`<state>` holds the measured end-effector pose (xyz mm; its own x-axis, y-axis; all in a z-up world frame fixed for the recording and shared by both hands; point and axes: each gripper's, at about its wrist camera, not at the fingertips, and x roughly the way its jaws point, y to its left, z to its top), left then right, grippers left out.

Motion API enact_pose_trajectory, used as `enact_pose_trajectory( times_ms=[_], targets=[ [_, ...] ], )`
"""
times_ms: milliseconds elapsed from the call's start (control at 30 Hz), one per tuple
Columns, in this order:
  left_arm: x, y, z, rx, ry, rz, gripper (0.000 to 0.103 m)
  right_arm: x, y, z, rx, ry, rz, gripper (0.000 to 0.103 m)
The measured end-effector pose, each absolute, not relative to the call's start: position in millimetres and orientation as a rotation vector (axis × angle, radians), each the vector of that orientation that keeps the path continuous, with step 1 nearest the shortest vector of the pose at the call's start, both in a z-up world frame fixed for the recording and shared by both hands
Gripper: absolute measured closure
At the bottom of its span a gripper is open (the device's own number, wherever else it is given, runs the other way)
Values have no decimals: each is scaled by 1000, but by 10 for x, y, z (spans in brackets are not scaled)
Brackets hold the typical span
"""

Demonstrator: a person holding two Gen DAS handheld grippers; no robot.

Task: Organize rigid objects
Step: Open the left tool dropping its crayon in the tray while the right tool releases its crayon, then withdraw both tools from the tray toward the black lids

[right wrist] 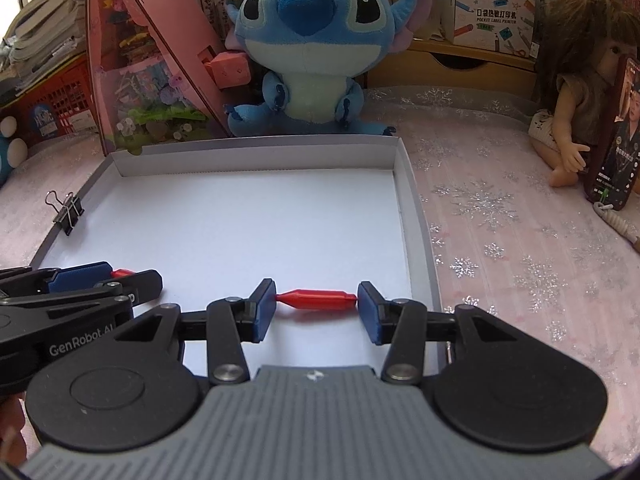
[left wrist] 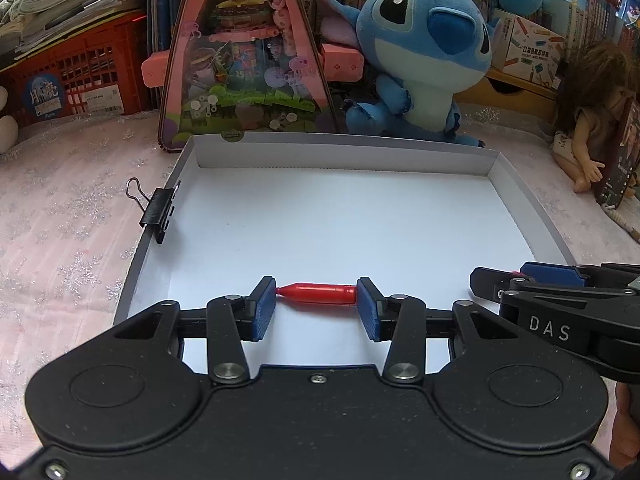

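Observation:
A shallow white tray (left wrist: 340, 142) (right wrist: 256, 147) lies on the pink cloth. My left gripper (left wrist: 316, 308) hangs low over the tray's near part. It is shut on a short red bullet-shaped piece (left wrist: 320, 293), held end to end between the blue pads. Beside it on the right, my right gripper (right wrist: 316, 309) is shut the same way on a second red piece (right wrist: 316, 299) with tapered ends. Each wrist view catches the other gripper at its edge: the right gripper (left wrist: 516, 276) and the left gripper (right wrist: 120, 276). A black binder clip (left wrist: 160, 212) (right wrist: 70, 212) grips the tray's left wall.
Behind the tray stand a blue plush toy (left wrist: 420, 52) (right wrist: 312, 40) and a pink triangular toy box (left wrist: 244, 52). A doll (right wrist: 580, 92) sits at the right, with books and a red crate (left wrist: 80, 80) along the back. The pink cloth (right wrist: 520, 240) surrounds the tray.

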<state>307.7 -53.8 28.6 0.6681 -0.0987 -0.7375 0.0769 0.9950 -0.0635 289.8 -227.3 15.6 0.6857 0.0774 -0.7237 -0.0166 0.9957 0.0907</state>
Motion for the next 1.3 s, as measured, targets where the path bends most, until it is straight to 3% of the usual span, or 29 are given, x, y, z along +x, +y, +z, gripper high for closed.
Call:
enact_pose_trajectory(
  times_ms=[200, 333, 500, 567, 1300],
  targets=[
    [3044, -521, 310, -33, 824, -88, 51, 2830, -2263, 218, 94, 770, 65, 33],
    [2967, -514, 369, -14, 796, -93, 47, 2745, -2245, 288, 84, 739, 75, 28],
    [2821, -447, 458, -12, 756, -82, 27, 2606, -2294, 369, 94, 703, 82, 20],
    [2742, -421, 489, -5, 737, -91, 25, 2538, -2309, 391, 95, 688, 85, 18],
    [1691, -223, 692, 4, 593, -195, 21, 1593, -2241, 529, 30, 539, 171, 11]
  ],
)
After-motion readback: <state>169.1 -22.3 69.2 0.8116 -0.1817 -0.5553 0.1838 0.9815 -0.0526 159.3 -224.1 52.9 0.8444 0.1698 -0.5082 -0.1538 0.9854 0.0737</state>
